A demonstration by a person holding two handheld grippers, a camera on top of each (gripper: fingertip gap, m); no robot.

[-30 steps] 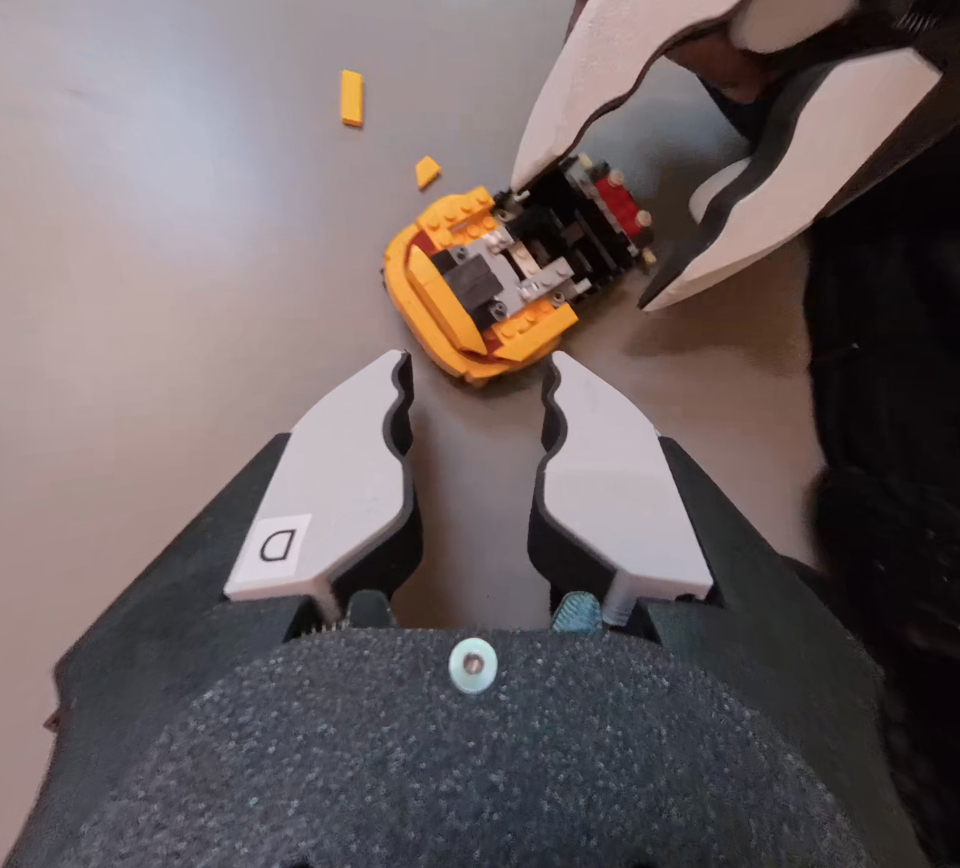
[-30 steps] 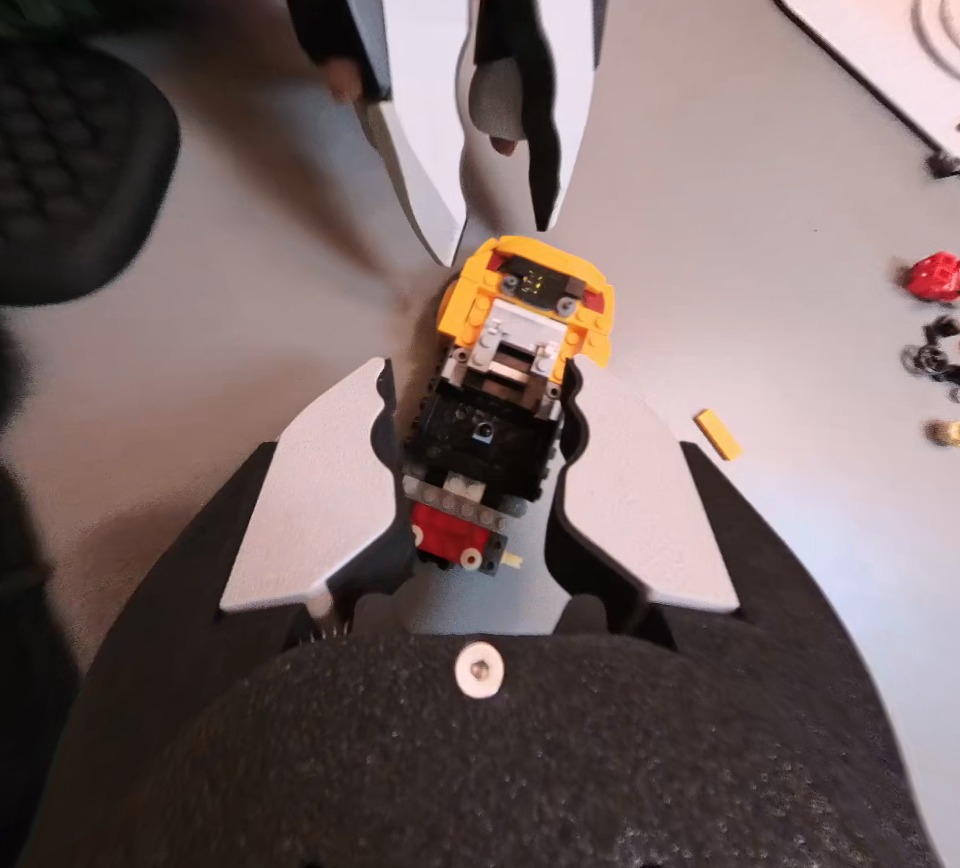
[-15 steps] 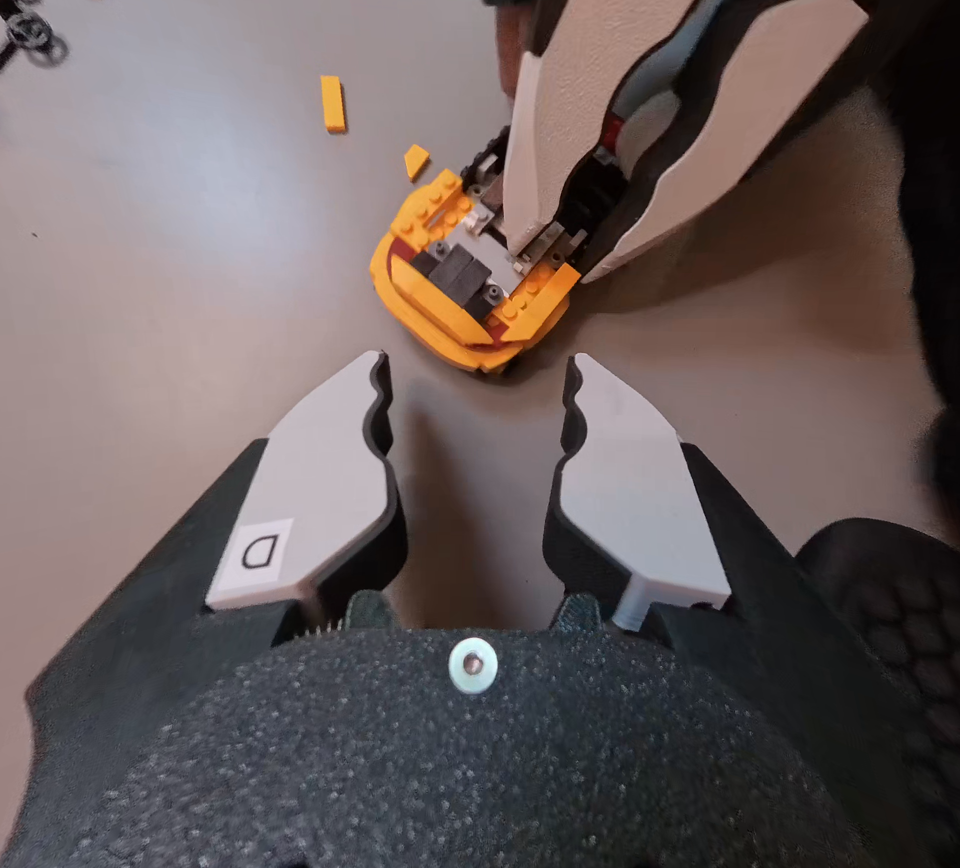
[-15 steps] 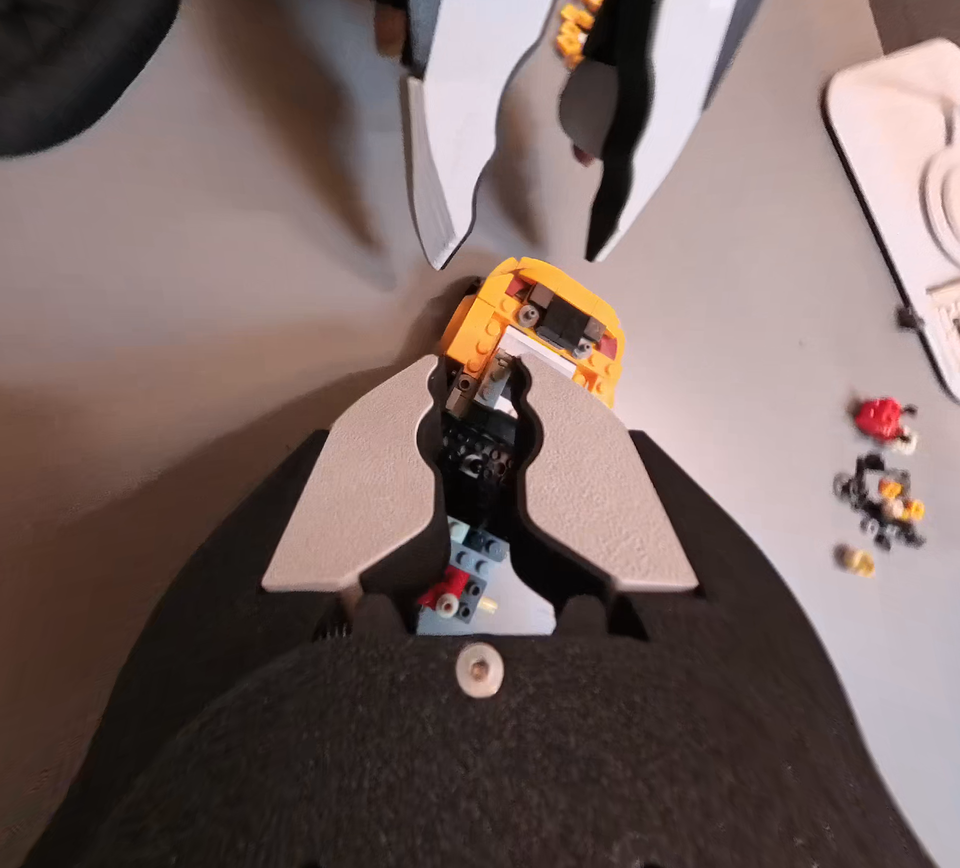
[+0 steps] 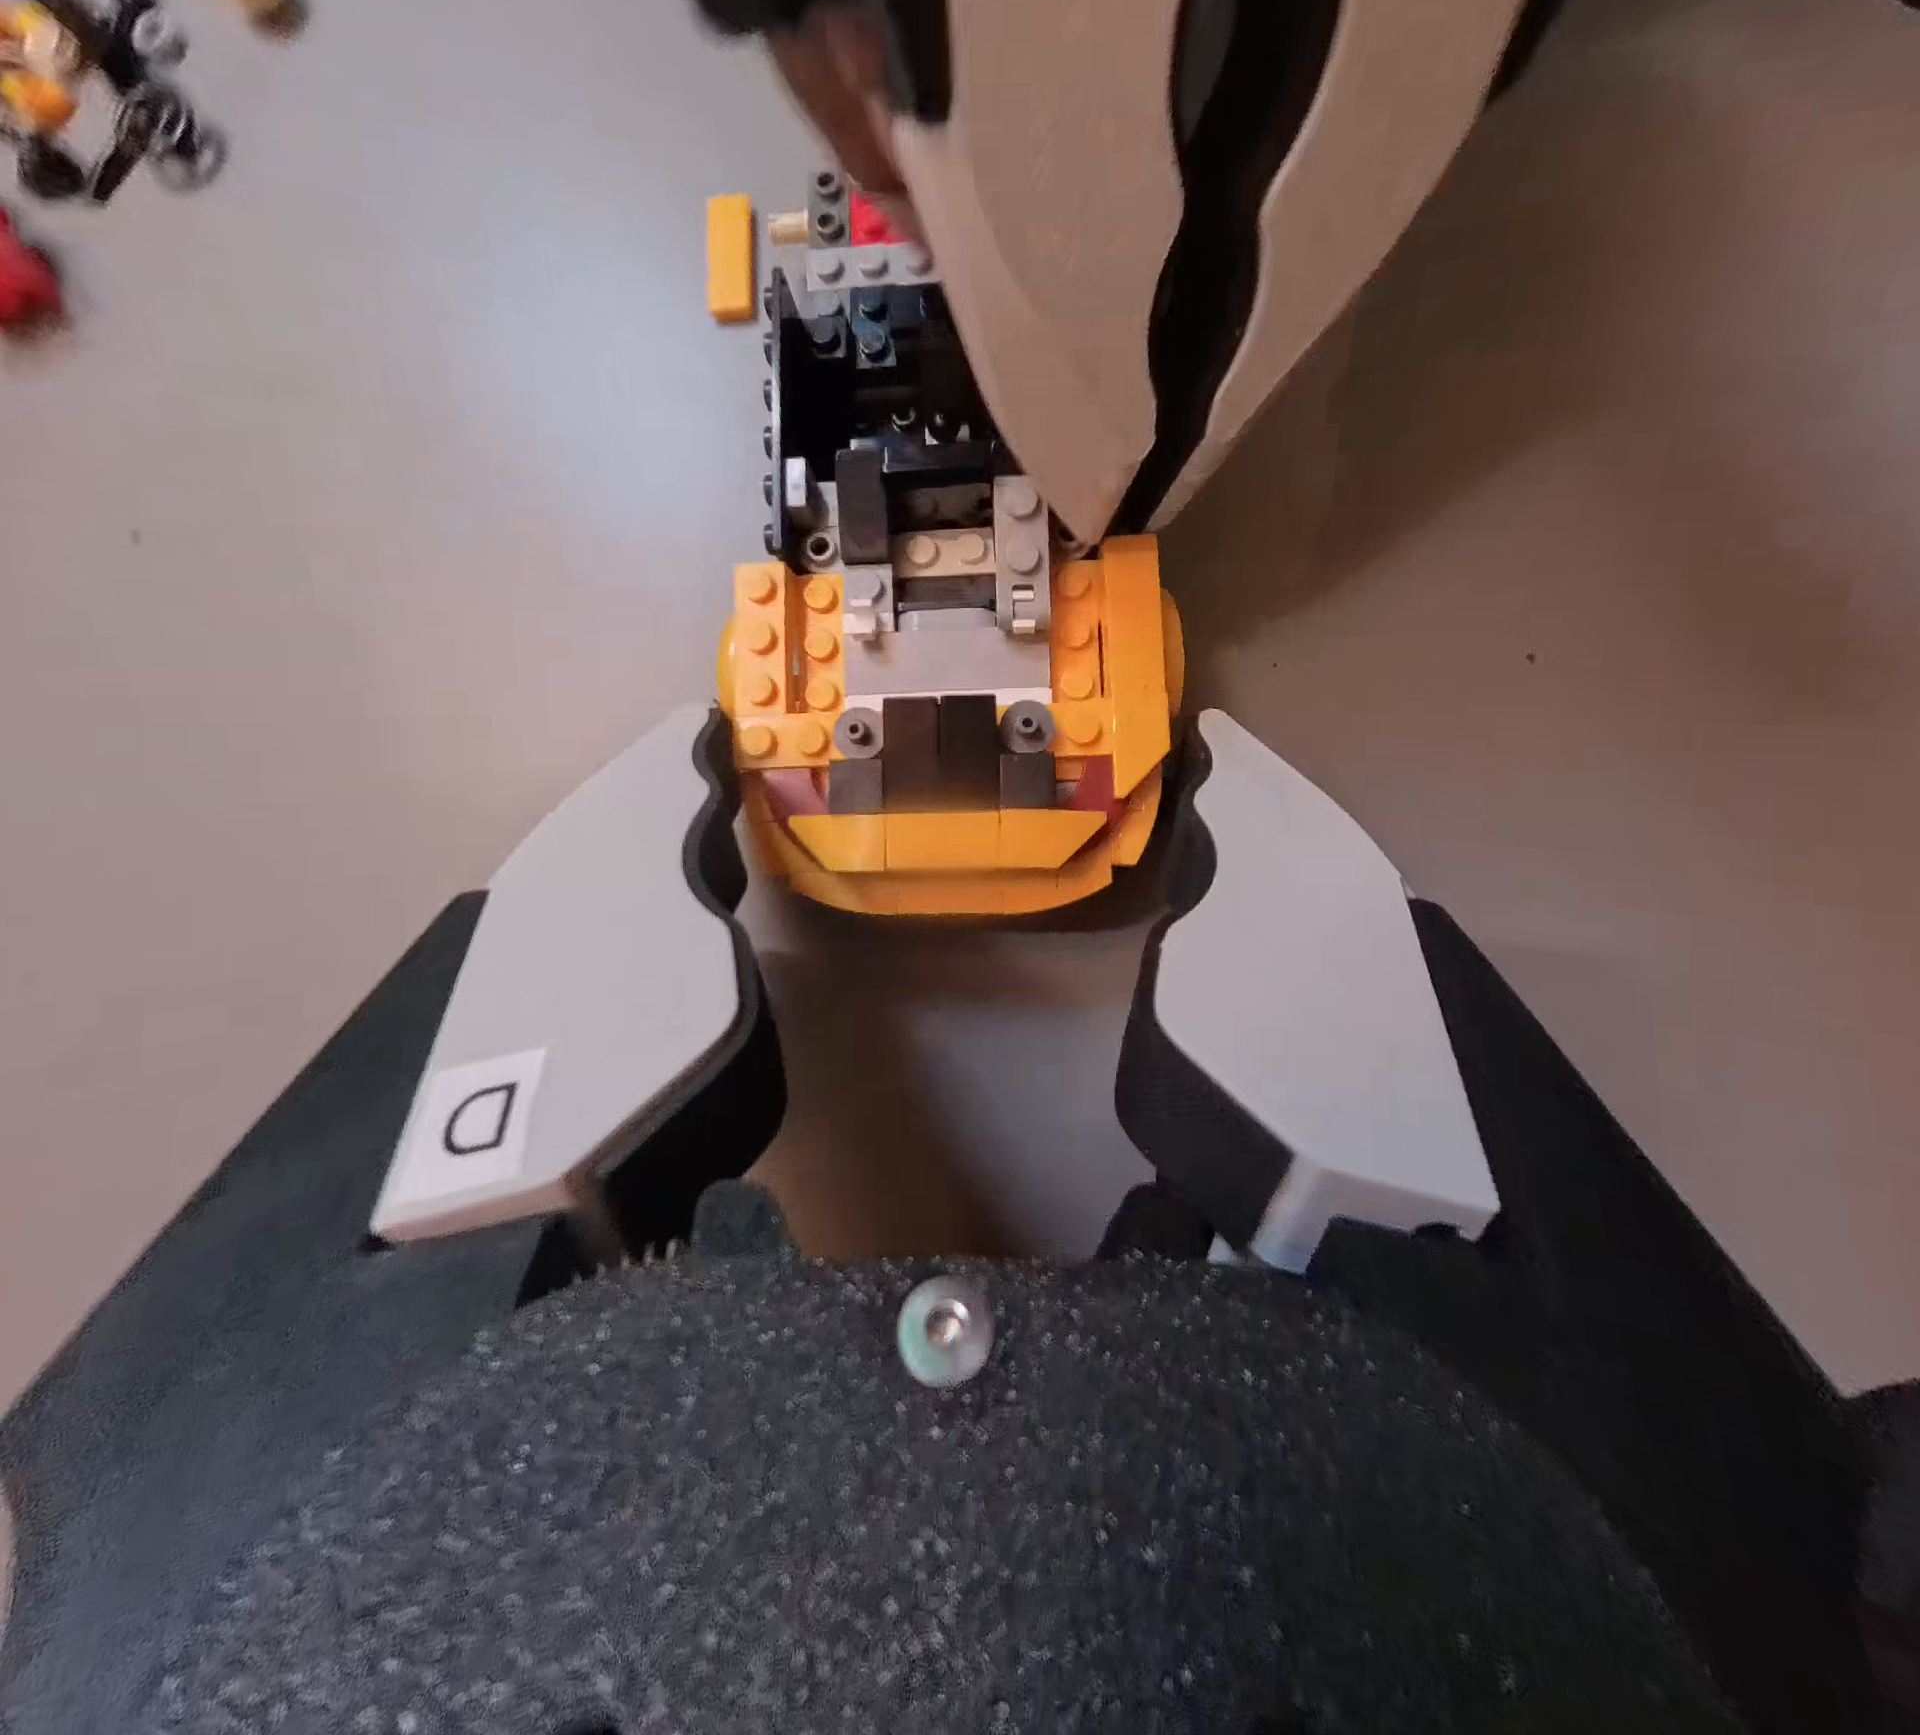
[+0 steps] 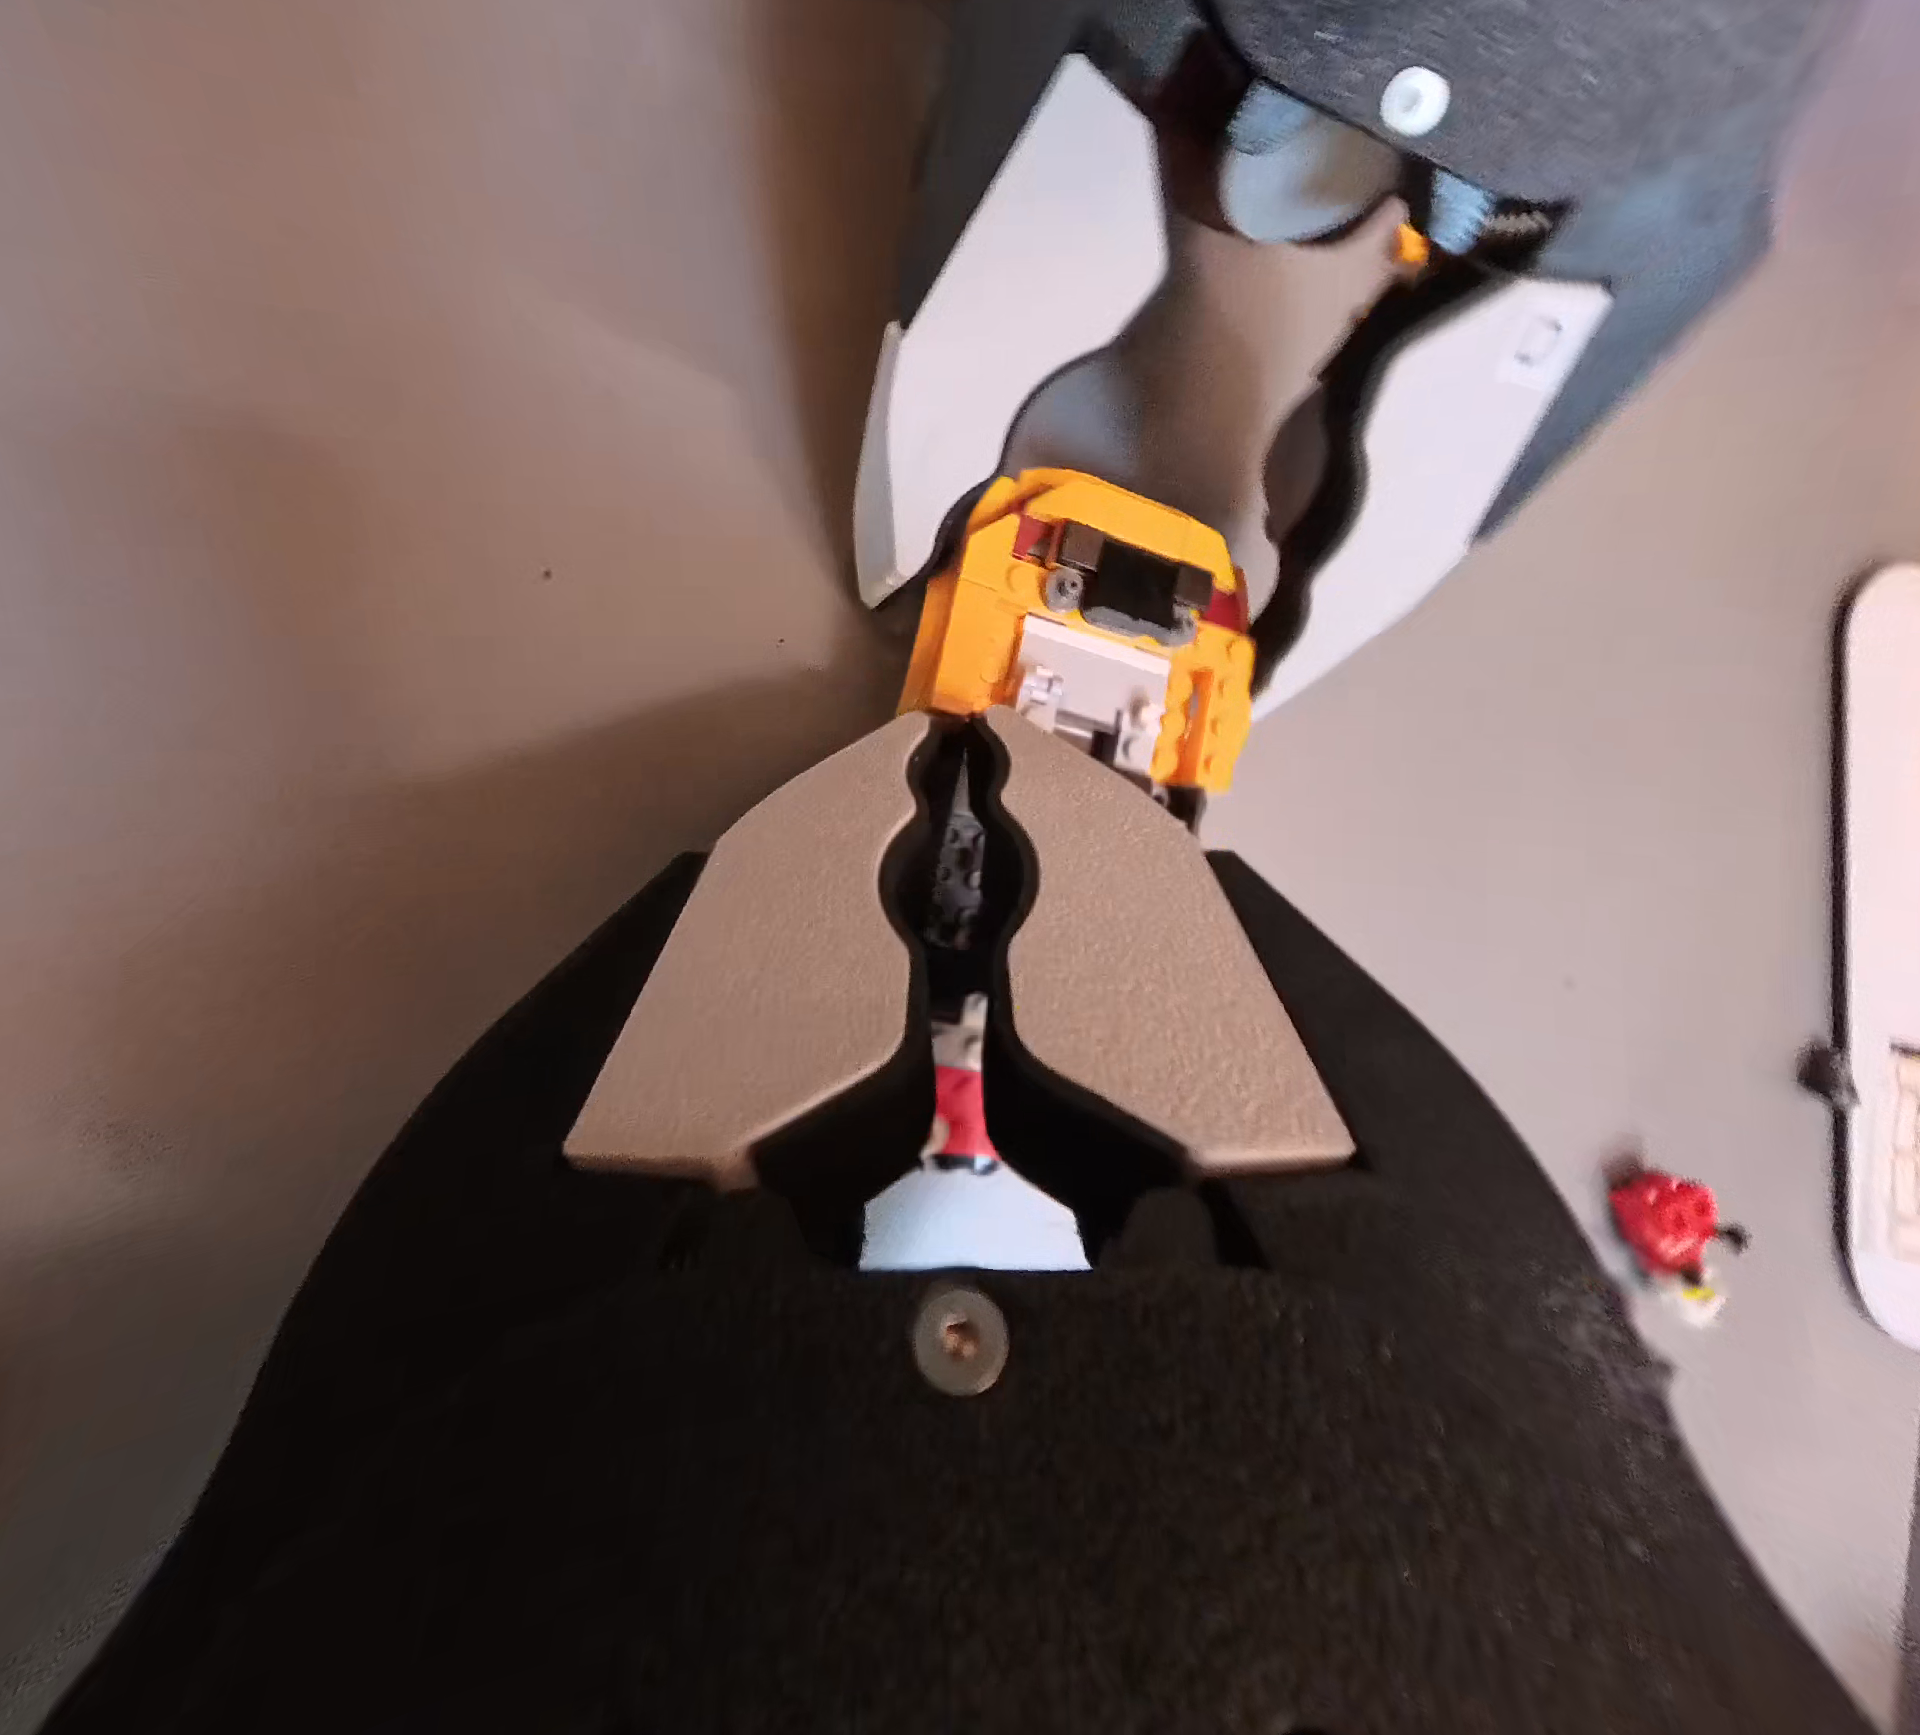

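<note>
Two grippers on my brick car, lying on counter, long axis running near-far. My left gripper straddles orange nose, fingers spread, contact unclear. My right gripper pinches black rear section, fingers nearly together.

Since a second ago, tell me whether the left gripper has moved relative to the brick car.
Yes. The left gripper has come forward: its open fingers now flank the orange front of the brick car, where a second ago their tips stopped short of it on the table.
</note>
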